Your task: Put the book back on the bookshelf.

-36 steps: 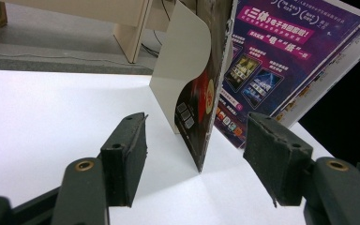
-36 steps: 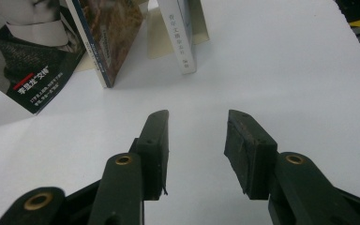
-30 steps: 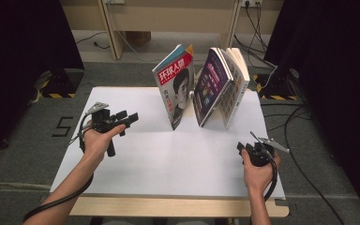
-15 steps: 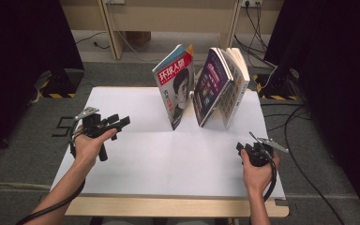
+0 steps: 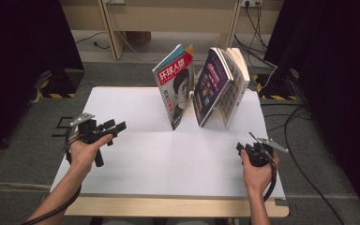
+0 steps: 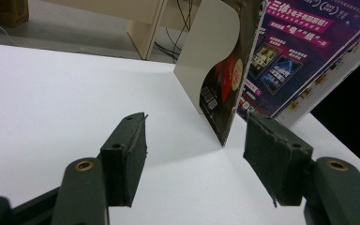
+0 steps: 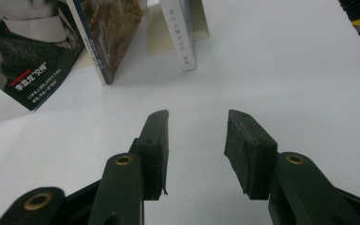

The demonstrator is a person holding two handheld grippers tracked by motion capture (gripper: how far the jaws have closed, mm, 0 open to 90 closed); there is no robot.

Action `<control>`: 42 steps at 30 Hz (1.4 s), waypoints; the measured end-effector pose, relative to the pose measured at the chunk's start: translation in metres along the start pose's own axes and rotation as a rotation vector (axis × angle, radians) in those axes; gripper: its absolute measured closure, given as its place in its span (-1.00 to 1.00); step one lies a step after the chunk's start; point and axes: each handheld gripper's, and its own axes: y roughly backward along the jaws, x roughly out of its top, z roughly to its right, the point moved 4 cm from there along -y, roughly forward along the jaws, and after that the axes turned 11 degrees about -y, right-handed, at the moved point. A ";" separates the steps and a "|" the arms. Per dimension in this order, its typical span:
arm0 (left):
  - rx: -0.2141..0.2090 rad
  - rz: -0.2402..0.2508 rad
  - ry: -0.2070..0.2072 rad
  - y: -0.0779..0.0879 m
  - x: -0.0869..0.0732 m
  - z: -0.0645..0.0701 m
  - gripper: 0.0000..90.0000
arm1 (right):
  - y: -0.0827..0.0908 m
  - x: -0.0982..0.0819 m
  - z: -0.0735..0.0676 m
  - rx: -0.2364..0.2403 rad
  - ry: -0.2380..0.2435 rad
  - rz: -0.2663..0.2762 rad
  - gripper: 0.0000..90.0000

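Plainly propped to stay upright: red magazine [image 5: 176,89] standing on the white counter [image 5: 136,164] with covers splayed, purple magazine [image 5: 211,86] leaning just beside it against a pale book [image 5: 236,84], all three toward the far edge. Left hand-held gripper [image 5: 115,127] near the left edge, jaws apart and empty, aimed across at the red magazine's foot, well short of it. Right hand-held gripper [image 5: 240,149] low near the front right, jaws apart too, nothing between them, facing the books. Bare counter between grippers and stack, nothing barring the way. Beyond, cables [image 5: 290,122] on the floor and wooden legs [image 5: 112,28].
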 end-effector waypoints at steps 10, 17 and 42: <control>0.014 -0.013 0.014 0.008 -0.014 -0.007 -0.15 | 0.000 0.000 0.000 -0.003 -0.001 0.000 0.33; 0.028 -0.017 0.022 0.014 -0.023 -0.013 -0.15 | 0.000 0.000 0.000 -0.001 -0.001 -0.003 0.33; 0.088 -0.054 0.035 0.031 -0.055 -0.032 -0.14 | 0.000 -0.002 -0.001 -0.004 -0.006 -0.005 0.33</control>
